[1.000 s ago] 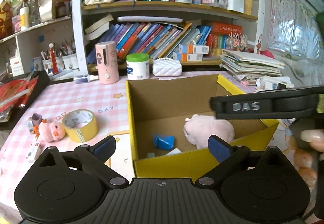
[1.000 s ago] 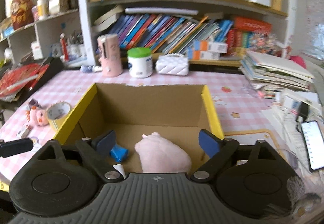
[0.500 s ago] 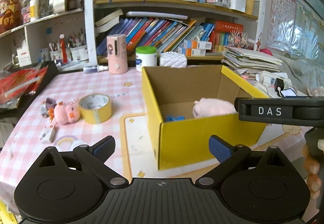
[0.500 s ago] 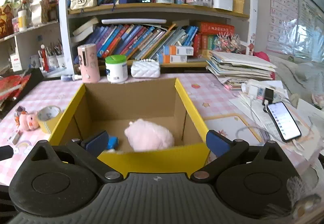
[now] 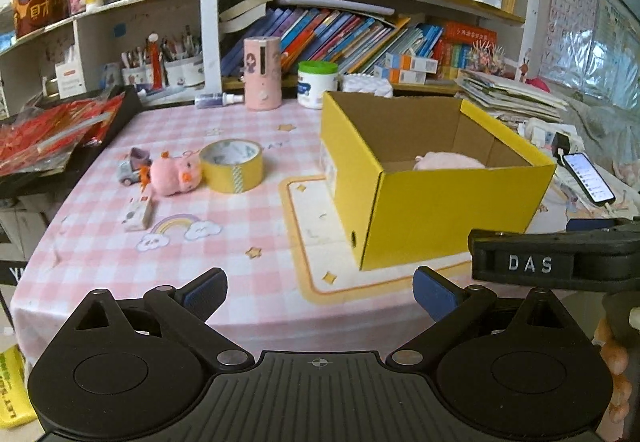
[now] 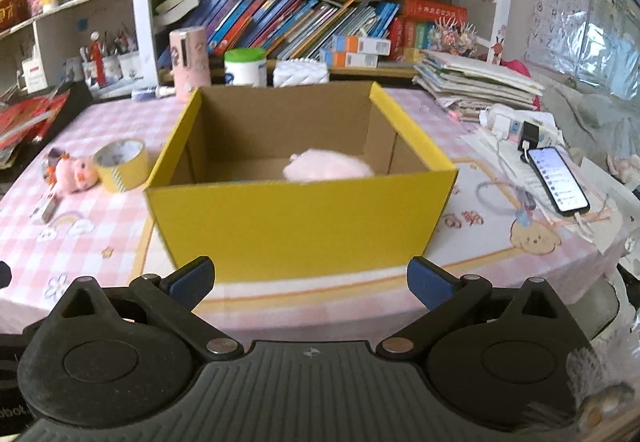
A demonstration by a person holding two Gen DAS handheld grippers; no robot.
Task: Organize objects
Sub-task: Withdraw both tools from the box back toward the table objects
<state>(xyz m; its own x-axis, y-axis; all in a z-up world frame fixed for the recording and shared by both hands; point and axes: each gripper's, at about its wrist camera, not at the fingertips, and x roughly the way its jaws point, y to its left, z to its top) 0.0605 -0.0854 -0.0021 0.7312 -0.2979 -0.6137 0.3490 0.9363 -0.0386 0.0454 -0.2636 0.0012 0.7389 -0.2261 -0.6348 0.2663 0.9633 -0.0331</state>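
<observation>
**On the pink table: box part-filled, both grippers empty & pulled back**

At the near edge of the pink checked tablecloth point(image 5: 100, 242), both tools hover short of the goods, prob. so the person can see the whole layout before the next pick. Left gripper point(image 5: 320, 292): jaws spread wide, nothing betw. the blue pads. Right gripper point(image 6: 311, 282): same, released & empty, aimed square at the yellow cardboard box point(image 6: 300, 226).

That box sits open-topped mid-table, w/ a pale pink plush toy point(image 6: 328, 168) lying on its floor, so it reads as the collecting bin. Its open top faces up and the near wall is low enough to drop things in from above.

Loose items left of the box, well apart from it:
- yellow roll of tape point(image 5: 232, 166), flat on its side, touching a small pink pig plush point(image 5: 172, 176)
- small grey-purple toy car point(image 5: 134, 167) just beside the pig
- small white flat packet point(image 5: 138, 214) nearer the edge

These sit on the left gripper's side, so it's the likelier one to fetch; judgement only. Tape's hollow core gives an easy wall to pinch; the pig is soft, squashes, low risk.

Black smartphone point(image 6: 558, 180) on charge at the right: prob. not part of the tidy-up.
</observation>
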